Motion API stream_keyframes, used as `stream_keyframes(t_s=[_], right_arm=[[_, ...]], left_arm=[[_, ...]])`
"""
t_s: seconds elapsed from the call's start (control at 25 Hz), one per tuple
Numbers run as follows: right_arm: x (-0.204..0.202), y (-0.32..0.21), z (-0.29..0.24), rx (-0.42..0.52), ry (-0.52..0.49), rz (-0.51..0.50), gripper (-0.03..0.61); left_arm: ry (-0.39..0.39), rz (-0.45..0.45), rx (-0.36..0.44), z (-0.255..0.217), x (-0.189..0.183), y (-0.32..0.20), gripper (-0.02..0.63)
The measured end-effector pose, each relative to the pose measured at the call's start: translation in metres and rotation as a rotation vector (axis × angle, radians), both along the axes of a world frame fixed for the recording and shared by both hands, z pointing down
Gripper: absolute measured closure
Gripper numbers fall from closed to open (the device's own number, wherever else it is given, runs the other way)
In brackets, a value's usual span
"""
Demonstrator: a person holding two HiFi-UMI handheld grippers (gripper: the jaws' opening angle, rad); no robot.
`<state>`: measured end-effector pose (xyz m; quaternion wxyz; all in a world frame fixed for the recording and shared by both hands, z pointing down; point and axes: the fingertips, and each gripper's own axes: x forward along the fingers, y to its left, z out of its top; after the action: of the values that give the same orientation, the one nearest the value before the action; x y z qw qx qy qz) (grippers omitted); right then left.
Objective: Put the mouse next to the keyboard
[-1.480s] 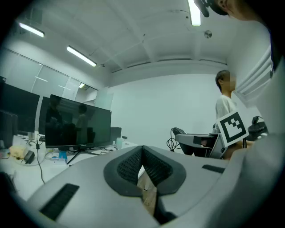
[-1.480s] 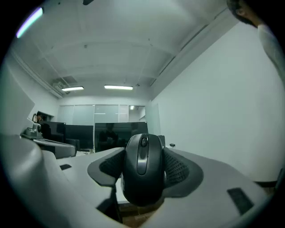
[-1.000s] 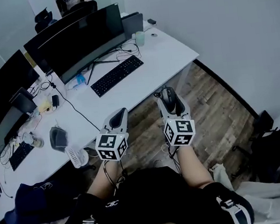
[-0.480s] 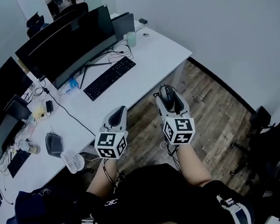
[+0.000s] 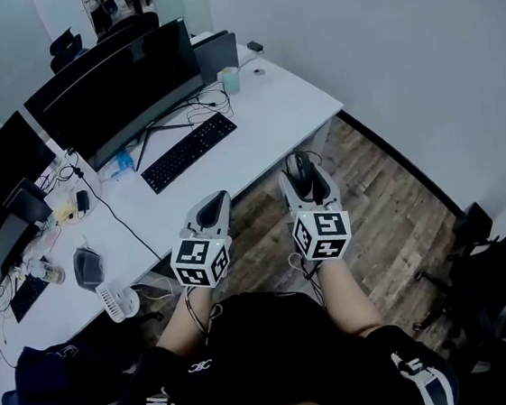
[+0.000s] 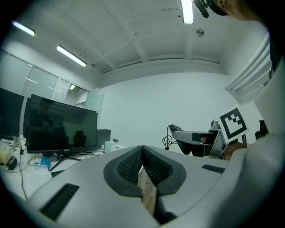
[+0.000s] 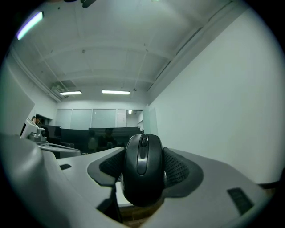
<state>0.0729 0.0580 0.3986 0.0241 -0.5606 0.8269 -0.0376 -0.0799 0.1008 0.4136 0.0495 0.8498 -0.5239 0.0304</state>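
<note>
right gripper (image 7: 143, 153): jaws wide, clamped on mouse (image 7: 142, 178), held in air
left gripper (image 6: 142, 156): jaws together, nothing between
keyboard (image 5: 189, 152): well ahead of both jaws, on desk (image 5: 287, 102)
done: mouse gripped
left: carry, set beside keyboard

The black plastic computer mouse (image 7: 143, 171), scroll wheel facing up, is clamped between the jaws of the right hand-held gripper (image 5: 300, 164), off the counter, near right. The long black keyboard (image 5: 189, 151) lies flat on the white counter (image 5: 270, 113), far left.
</note>
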Motion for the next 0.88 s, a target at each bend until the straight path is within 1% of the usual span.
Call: stream_keyframes(t_s=[0.16, 0.32, 0.48, 0.68, 0.88], right_arm=[[0.017, -0.012, 0.005, -0.006, 0.001, -0.014, 0.296], [0.026, -0.024, 0.009, -0.009, 0.000, -0.018, 0.296], [0.034, -0.044, 0.016, -0.017, -0.003, -0.017, 0.296], [0.040, -0.082, 0.026, -0.019, -0.006, -0.004, 0.296], [0.035, -0.132, 0.034, -0.054, -0.019, -0.034, 0.296]], left_arm=[[-0.001, -0.005, -0.012, 0.008, 0.021, -0.007, 0.601], [-0.005, -0.001, -0.027, 0.014, 0.031, -0.022, 0.601], [-0.005, 0.011, -0.025, 0.017, 0.042, -0.044, 0.601], [-0.014, 0.034, -0.033, 0.030, 0.051, -0.086, 0.601], [-0.006, 0.033, -0.047, 0.037, 0.050, -0.137, 0.601]])
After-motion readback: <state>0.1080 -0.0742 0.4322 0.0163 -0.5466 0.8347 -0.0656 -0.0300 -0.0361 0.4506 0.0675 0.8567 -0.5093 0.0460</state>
